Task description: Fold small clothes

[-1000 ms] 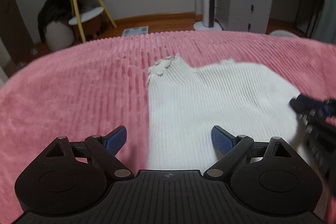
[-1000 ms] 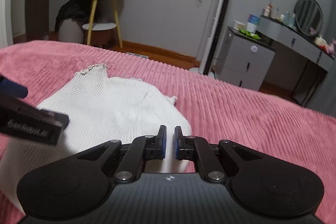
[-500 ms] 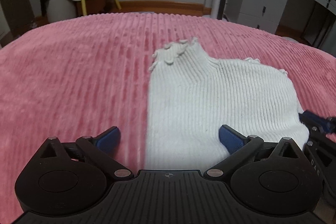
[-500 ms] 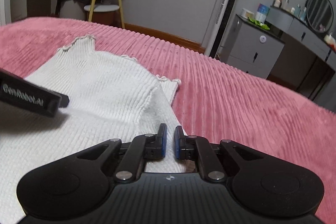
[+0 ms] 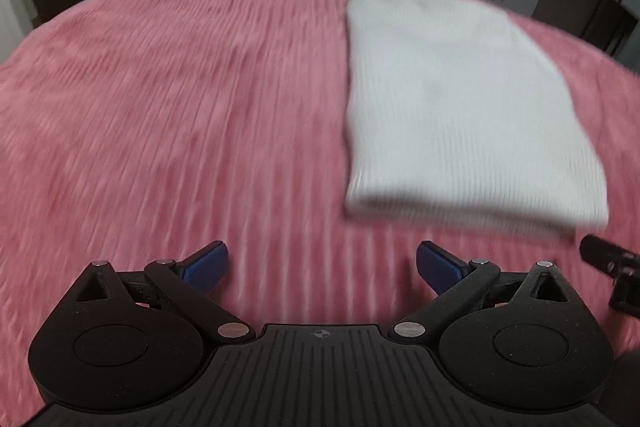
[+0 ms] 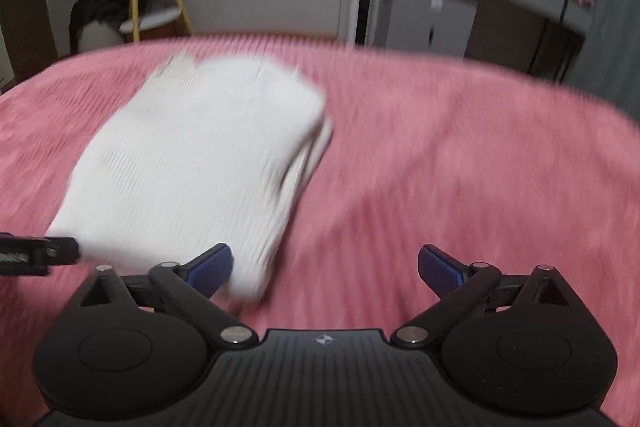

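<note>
Both tongs spread wide, nothing gripped: left tongs (image 5: 322,265) over bare bedspread (image 5: 160,107), right tongs (image 6: 325,267) just sprung apart. Folded sweater (image 5: 452,107) lies flat at one o'clock from the left.

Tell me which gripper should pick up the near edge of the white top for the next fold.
Probably right. The right gripper is open with the white top at its left finger. The left gripper, also open, has only pink blanket between its fingers.

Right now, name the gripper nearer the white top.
The right gripper: its fingers, just opened, have a corner of the white top between them. The left gripper faces bare pink blanket.
</note>
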Available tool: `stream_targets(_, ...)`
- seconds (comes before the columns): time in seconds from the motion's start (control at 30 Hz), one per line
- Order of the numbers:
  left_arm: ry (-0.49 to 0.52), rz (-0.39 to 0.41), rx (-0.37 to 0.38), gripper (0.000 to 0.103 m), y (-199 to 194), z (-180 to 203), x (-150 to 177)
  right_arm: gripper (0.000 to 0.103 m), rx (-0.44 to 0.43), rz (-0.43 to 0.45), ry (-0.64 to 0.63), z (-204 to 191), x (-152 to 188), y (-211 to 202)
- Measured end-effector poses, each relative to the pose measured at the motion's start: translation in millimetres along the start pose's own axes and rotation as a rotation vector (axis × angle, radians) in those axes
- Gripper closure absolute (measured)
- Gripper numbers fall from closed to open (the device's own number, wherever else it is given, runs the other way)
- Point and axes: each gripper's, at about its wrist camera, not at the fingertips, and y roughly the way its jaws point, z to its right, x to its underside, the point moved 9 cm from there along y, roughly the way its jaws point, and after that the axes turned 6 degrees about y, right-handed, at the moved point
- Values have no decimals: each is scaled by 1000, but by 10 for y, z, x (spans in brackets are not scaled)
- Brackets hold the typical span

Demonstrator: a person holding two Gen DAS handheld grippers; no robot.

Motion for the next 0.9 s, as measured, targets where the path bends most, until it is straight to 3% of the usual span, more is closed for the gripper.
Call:
stream_targets(0.07, 21, -17, -20, 0, -93, -10, 103, 4, -16, -79, -33, -63, 159, -15)
stream_targets(0.17, 33, -54, -16, 0, -211, -38, 169, 4, 24, -125, -29, -69, 256, -77)
stream_targets(0.3, 35, -92, -19, 0, -331, -54, 170, 4, 2, -151, 47, -119, 252, -246)
stream_targets(0.4, 72, -100, -24, 0, -438, -15, 143, 4, -21, -243, 7, -216, 210, -325)
stream_targets(0.57, 132, -68, -44, 0, -591, 55, 25, 4, -16, -189, -14, -292, 41, -523)
stream_targets(0.9, 126, -77, -38, 0, -524, 77, -47, 4, -13, -178, 14, -298, -67, -579)
